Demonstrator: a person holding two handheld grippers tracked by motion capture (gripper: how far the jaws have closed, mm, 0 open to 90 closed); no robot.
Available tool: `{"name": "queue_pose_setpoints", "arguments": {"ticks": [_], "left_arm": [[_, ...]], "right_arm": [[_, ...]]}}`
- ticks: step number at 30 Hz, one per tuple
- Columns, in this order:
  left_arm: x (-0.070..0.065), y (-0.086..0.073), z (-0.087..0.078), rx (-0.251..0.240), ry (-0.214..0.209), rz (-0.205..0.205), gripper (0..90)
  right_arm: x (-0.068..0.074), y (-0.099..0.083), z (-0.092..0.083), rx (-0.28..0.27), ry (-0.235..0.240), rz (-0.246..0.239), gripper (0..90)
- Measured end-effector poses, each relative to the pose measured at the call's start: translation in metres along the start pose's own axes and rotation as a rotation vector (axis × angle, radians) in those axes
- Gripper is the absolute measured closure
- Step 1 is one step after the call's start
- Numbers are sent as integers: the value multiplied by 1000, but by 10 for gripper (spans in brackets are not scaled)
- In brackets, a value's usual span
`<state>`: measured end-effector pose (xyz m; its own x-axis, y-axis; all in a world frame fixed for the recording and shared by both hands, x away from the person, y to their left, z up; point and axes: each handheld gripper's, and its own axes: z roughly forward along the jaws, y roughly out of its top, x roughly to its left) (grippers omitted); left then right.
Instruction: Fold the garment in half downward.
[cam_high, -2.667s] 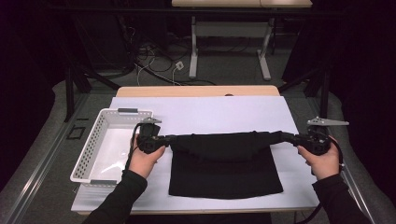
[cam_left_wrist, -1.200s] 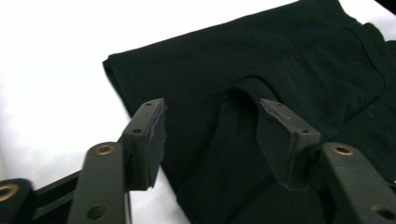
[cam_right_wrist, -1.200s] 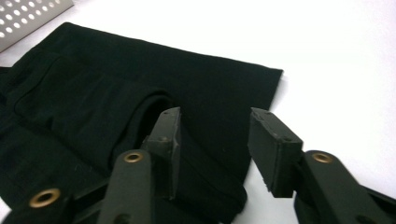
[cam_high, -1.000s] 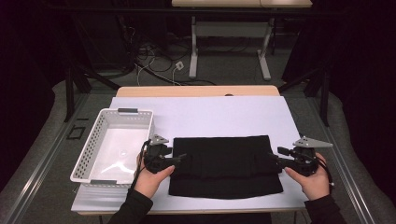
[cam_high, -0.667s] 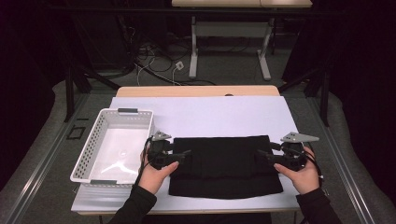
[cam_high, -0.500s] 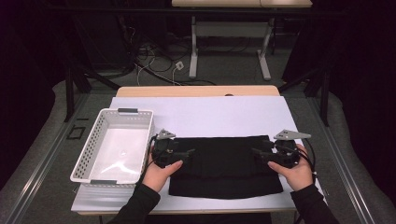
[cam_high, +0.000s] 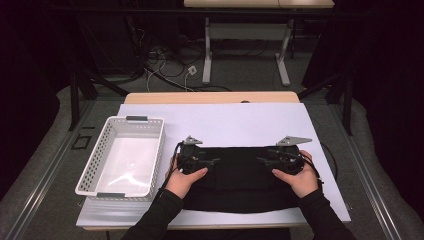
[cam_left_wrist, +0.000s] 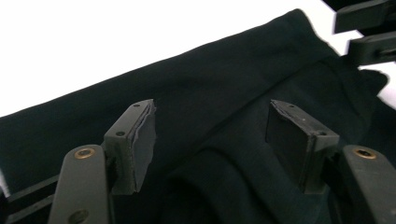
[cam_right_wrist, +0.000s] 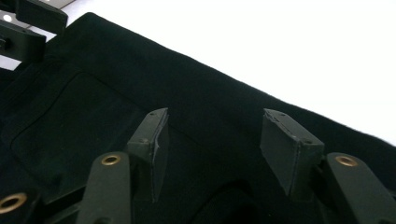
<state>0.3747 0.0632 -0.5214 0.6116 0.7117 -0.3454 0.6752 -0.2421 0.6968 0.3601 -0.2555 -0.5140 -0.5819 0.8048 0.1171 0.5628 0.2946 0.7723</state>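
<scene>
High view showed a black garment (cam_high: 240, 177) spread flat near the front edge of the white table (cam_high: 235, 122), with a white basket (cam_high: 122, 157) just beside it on the left. The left gripper (cam_high: 212, 161) rested over the cloth's left part and the right gripper (cam_high: 261, 161) over its right part, both pointing inward toward each other across the upper edge.

In the left gripper view the jaws stood apart with nothing pinched; the left gripper's pads (cam_left_wrist: 142, 140) hung above the fabric (cam_left_wrist: 219, 121), and the jaws had just been closing a little, cloth below them but not pressed. In the right gripper view the jaws likewise stood apart over the garment (cam_right_wrist: 154, 93), having just narrowed slightly with no fabric caught, a sewn pocket outline lying off to one side.

The work looked like folding the garment. To do it well, each gripper would probably need to dip until one pad slid under the upper edge, take a single fold of cloth at matching points on either side, and close firmly before lifting. Both hands should then move together, so the fold came out straight and the lower layer did not drag.
</scene>
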Motion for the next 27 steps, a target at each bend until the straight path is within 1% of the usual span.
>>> {"name": "queue_pose_setpoints", "arguments": {"ticks": [1, 3, 4, 6, 7, 8, 9, 10, 12, 14, 15, 18, 21, 22, 24, 27], "left_arm": [[0, 1, 2, 8, -7, -8, 343], [0, 2, 7, 24, -4, -10, 344], [1, 2, 10, 42, -2, -17, 344], [2, 2, 15, 63, 2, -30, 344], [3, 3, 17, 75, -2, -34, 346], [4, 3, 19, 85, -9, -48, 360], [5, 3, 20, 94, -14, -52, 386], [5, 2, 22, 103, -19, -60, 394], [6, 2, 24, 114, -25, -58, 413], [6, 2, 25, 124, -34, -73, 450], [6, 3, 25, 126, -37, -75, 464], [5, 3, 26, 140, -37, -67, 535], [4, 2, 27, 148, -39, -58, 605], [4, 2, 27, 149, -34, -55, 620], [3, 2, 26, 150, -32, -54, 668], [3, 2, 25, 149, -30, -50, 713]], "right_arm": [[-1, -1, 2, 7, -1, 7, 435], [-2, -3, 5, 17, -1, 17, 440], [-3, -4, 6, 23, 1, 25, 444], [-5, -5, 8, 40, -4, 21, 451], [-5, -5, 7, 45, -5, 28, 453], [-5, -5, 8, 43, -5, 30, 456], [-5, -6, 8, 40, -1, 32, 457], [-6, -6, 8, 37, 1, 36, 458], [-7, -6, 7, 36, 2, 38, 461], [-8, -8, 8, 38, 3, 47, 465], [-9, -8, 7, 47, 3, 58, 466], [-11, -9, 9, 46, 5, 57, 466], [-13, -10, 10, 55, 7, 72, 466], [-14, -10, 10, 52, 10, 70, 466], [-16, -10, 11, 59, 12, 79, 465], [-17, -11, 12, 71, 16, 90, 463]]}}
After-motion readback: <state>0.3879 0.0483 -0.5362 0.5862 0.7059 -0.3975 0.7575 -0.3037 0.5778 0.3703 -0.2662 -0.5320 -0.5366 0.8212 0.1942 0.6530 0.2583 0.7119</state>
